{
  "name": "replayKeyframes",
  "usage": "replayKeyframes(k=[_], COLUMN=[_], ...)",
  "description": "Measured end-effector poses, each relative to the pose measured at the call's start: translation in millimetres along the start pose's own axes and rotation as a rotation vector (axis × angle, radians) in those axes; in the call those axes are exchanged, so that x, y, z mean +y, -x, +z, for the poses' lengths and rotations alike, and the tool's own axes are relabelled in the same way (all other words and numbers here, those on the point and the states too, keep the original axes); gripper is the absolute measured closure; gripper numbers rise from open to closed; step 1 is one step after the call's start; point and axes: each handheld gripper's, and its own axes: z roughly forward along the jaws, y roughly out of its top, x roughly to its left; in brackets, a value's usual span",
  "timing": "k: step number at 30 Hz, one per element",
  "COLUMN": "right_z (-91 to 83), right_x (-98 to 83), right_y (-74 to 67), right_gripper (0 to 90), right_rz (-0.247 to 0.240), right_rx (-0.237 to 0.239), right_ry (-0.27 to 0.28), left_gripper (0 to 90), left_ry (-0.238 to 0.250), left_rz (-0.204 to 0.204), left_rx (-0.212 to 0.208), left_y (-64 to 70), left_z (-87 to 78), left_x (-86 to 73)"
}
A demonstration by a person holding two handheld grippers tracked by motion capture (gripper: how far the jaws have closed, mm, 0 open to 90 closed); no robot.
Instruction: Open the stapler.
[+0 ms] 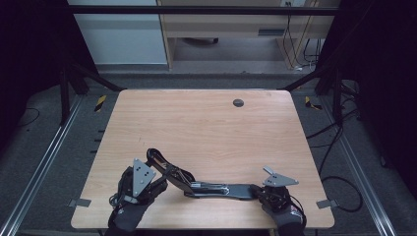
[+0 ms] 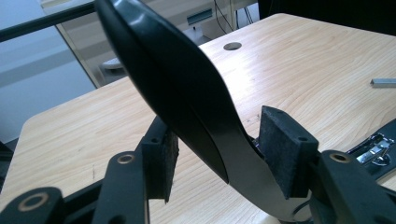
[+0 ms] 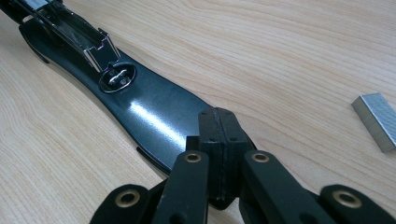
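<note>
Your right gripper (image 3: 219, 140): fingers pressed together, tips resting on stapler base (image 3: 154, 116) at its flat end. Your left gripper (image 2: 219, 154): fingers parted, straddling raised stapler arm (image 2: 177, 79), pads apparently not clamping. Stapler lies opened along near desk (image 1: 206, 123) edge between grippers. Staple strip (image 3: 377, 119) on desk just beside right gripper.

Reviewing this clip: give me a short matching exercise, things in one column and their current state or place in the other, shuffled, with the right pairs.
Things:
1. stapler top arm
2. stapler base
3. staple strip
4. round hole

States or places:
A. lying loose on the wood
B. near the table's far edge
C. swung up, between the left gripper's pads
D. flat on the table, right gripper closed at its end

Pairs: 1-C, 2-D, 3-A, 4-B
</note>
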Motion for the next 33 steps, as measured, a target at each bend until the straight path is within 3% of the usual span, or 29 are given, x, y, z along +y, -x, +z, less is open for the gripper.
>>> replayKeyframes(k=[7,17,22,27,33], right_z=[-0.7,-1.2,-5.7,-10.5,-15.8], right_x=[1.3,2.2,3.8,6.8,9.1], right_y=[-1.4,-1.2,-1.7,-3.3,-1.3], right_gripper=[87.8,82.6,81.1,71.8,57.9], right_rz=[0.014,-0.005,-0.032,-0.038,-0.024], right_rx=[0.009,0.009,0.007,-0.015,-0.093], right_ry=[-0.01,-0.016,0.018,0.054,0.079], left_gripper=[46.5,45.6,44.8,43.8,42.7], left_ry=[-0.003,-0.004,-0.008,-0.008,0.009], left_rz=[-0.017,-0.012,-0.006,-0.004,-0.017], left_rx=[0.0,0.004,0.014,0.021,0.028], left_y=[-3.1,-4.6,-4.3,-6.1,-11.7], left_z=[-0.6,-0.8,-0.9,-1.9,-6.6], left_x=[-3.2,-4.2,-3.9,-3.3,-1.2])
